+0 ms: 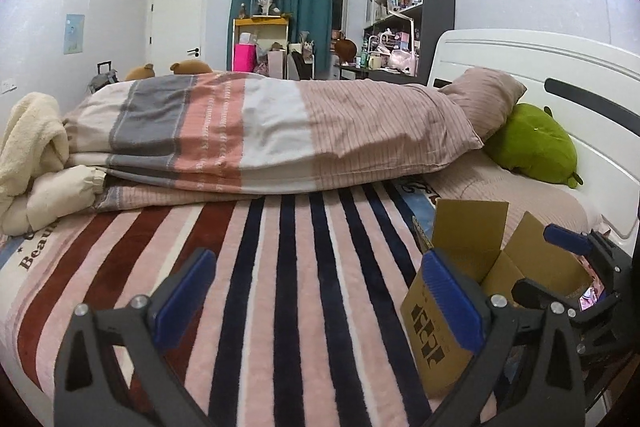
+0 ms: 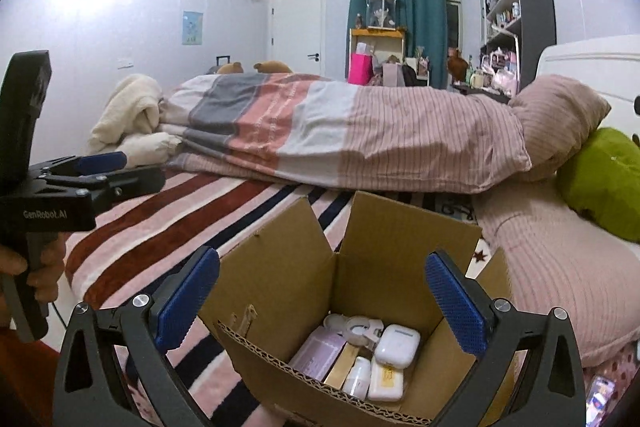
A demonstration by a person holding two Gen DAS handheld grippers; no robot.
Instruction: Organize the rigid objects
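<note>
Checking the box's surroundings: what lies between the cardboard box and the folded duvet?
Only bare striped blanket between cardboard box and folded duvet, seen in the right wrist view.

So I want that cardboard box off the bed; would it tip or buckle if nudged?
The cardboard box probably slides, though the plush blanket may drag. Items sit low inside, so tipping seems unlikely. Its raised flaps would likely bend.

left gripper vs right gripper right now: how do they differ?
The right gripper hangs over the open cardboard box, with the small items inside showing between its fingers; the left gripper is beside that box, over bare striped blanket. The box's near corner sits right by the left gripper's right pad; the right gripper's pads straddle the box opening without touching it. Shared: both are wide open, empty, with blue pads and black frames.
</note>
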